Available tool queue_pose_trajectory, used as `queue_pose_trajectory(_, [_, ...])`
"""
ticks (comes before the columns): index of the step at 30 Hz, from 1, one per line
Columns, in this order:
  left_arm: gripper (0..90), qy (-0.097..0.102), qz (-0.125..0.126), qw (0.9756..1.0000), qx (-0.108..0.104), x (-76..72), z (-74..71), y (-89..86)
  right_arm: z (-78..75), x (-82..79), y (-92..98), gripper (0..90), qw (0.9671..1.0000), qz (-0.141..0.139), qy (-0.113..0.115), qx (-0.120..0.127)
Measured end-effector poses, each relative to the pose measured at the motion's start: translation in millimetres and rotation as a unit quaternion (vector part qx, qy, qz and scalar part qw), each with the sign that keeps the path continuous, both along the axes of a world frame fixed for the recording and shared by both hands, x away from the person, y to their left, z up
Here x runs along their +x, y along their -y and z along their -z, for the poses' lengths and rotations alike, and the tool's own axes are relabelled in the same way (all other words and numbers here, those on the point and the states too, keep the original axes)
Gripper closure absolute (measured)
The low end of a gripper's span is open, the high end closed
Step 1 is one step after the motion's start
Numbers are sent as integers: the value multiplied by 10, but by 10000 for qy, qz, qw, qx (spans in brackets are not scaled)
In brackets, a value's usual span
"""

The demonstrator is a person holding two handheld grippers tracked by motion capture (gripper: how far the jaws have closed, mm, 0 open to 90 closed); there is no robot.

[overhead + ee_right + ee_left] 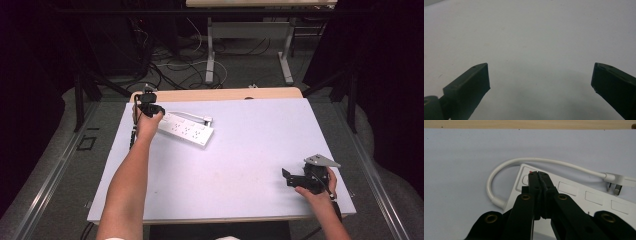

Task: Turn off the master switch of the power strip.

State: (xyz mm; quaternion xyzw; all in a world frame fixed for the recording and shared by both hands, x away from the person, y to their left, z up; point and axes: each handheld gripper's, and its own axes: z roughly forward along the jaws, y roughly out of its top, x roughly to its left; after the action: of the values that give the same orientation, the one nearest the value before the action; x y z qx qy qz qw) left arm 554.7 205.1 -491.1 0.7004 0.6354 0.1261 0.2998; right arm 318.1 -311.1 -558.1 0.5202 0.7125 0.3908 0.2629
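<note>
While under tool (pixel 539 173), switch (pixel 525 179) half-hidden

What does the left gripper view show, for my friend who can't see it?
The left gripper, its two black jaws shut together, points its tips at the switch end of a white power strip on a pale table. The strip's white cable loops round to its plug.

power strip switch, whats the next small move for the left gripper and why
Probably ease the left gripper straight down to press. Its jaws are shut, tips over the switch at the cord end of the power strip; contact isn't clear. The right gripper rests open, apart.
</note>
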Motion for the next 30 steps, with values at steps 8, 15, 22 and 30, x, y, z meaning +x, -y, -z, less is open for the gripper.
queue_pose_trajectory(8, [900, -112, 32, 9999, 125, 74, 108, 6, 0, -8, 27, 14, 10000, -1, 24, -6])
queue_pose_trajectory(15, [900, -12, 20, 9997, 246, 128, 203, 54, -3, -16, 21, 14, 10000, 46, 21, 72])
queue_pose_trajectory(22, [900, 31, -7, 9996, 291, 164, 284, 95, -17, -24, 21, 14, 10000, -17, 23, 88])
queue_pose_trajectory(30, [900, 80, 10, 9994, 333, 176, 300, 118, -13, -24, 14, 15, 9999, -21, 9, 101])
